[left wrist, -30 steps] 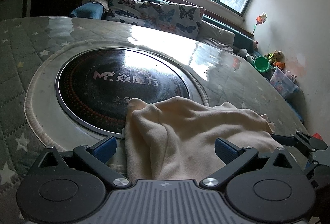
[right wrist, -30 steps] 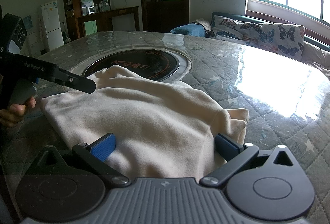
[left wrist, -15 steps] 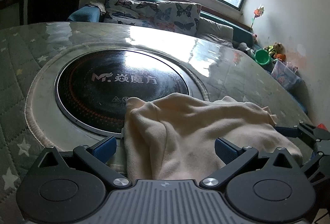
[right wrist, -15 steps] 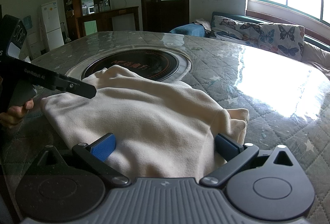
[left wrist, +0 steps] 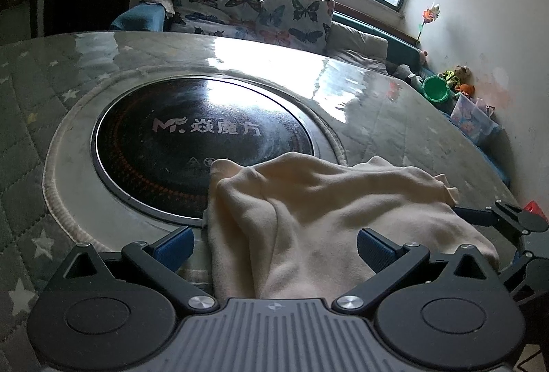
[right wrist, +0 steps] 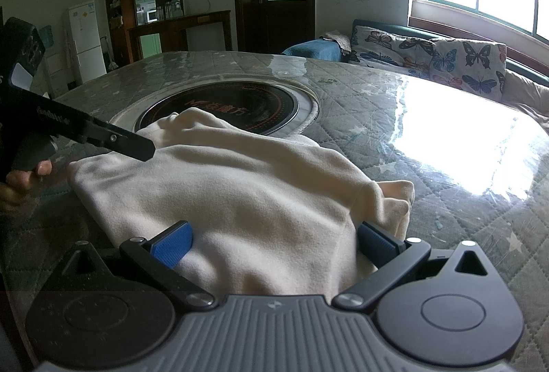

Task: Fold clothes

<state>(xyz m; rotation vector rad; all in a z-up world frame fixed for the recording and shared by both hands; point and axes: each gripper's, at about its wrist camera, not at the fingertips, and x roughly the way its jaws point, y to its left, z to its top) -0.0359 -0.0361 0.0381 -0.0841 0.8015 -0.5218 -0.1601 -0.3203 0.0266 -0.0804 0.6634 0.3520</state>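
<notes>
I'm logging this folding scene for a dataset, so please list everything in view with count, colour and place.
garment: one, cream, bunched on the table, far edge lapping the cooktop
table: one, grey-green quilted cover under glossy clear sheet
cooktop: one, black round, set in the table centre
sofa cushions: several, butterfly print, under the window
fridge: one, white, far room
bucket: one, green, by the right wall with toys
left hand-held gripper: black with blue pads, open, over the garment
right hand-held gripper: same, open, garment between its fingers
hand: one, holding the left gripper's handle
</notes>
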